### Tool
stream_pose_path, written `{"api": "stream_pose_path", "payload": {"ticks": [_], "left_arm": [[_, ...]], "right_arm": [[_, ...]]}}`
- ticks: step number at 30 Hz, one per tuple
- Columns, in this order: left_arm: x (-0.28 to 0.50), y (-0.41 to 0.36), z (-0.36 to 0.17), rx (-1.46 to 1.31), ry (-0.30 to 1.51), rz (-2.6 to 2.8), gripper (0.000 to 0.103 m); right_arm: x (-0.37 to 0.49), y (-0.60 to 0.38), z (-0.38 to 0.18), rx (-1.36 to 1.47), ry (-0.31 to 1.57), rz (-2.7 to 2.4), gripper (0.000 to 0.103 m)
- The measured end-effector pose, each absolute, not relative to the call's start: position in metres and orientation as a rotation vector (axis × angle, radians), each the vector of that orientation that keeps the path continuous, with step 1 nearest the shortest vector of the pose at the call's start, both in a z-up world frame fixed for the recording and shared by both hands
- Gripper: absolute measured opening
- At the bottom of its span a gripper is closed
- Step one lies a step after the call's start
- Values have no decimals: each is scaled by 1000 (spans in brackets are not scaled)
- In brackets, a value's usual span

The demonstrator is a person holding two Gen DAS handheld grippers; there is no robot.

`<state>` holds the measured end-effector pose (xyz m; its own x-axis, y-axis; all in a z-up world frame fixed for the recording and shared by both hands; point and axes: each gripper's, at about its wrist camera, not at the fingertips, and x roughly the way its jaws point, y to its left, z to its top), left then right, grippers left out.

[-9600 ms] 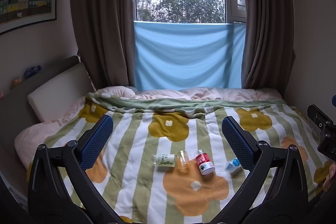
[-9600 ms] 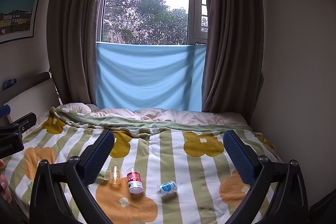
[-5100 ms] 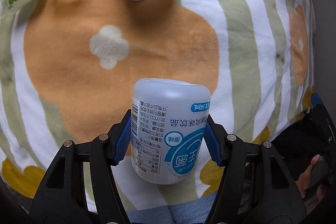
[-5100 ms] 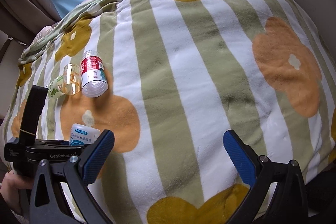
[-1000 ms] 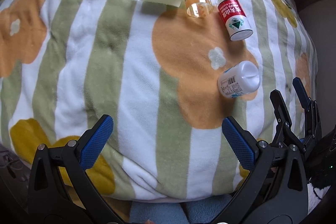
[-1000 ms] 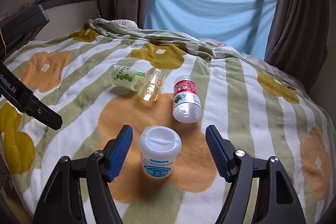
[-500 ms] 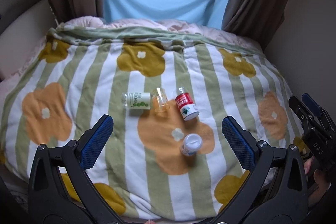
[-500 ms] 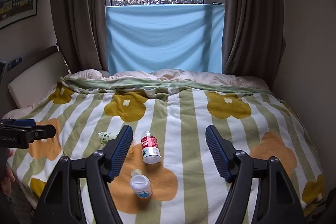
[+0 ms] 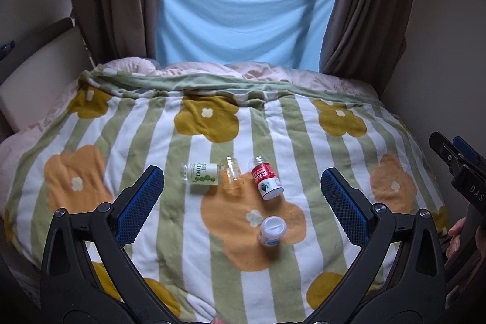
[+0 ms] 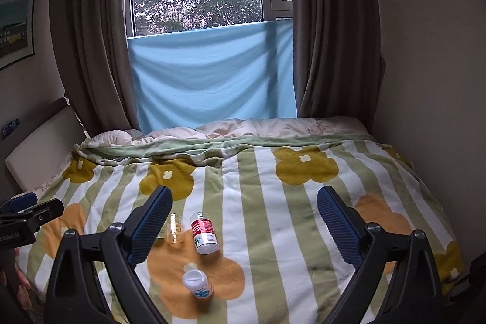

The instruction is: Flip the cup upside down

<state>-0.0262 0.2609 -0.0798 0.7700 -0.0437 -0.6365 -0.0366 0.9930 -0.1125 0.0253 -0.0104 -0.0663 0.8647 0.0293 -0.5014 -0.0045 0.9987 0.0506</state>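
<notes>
White cup (image 9: 272, 230) seemingly inverted on blanket (image 9: 170, 141), both hand-held grippers (image 9: 241, 204) (image 10: 244, 222) spread, empty.

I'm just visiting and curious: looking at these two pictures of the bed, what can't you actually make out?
- Green-dotted bottle: in the right wrist view, hidden behind that gripper's left finger.
- White cup: its label print is too small to read in either view.
- Person: only a hand at the left wrist view's right edge; the rest is cut off.
- Clear cup: too small to tell whether anything is inside.

white cup (image 9: 272, 230) upside down, blanket (image 9: 170, 141), jaws apart
</notes>
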Motion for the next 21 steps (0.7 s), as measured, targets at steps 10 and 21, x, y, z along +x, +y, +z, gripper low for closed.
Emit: {"api": "stream_pose_path", "payload": {"ticks": [10, 21], "left_arm": [[-28, 249, -67, -79, 635, -1, 103], [-25, 251, -65, -85, 622, 4, 103]], "right_arm": [[28, -13, -63, 38, 519, 27, 95], [31, -12, -60, 18, 540, 33, 95]]}}
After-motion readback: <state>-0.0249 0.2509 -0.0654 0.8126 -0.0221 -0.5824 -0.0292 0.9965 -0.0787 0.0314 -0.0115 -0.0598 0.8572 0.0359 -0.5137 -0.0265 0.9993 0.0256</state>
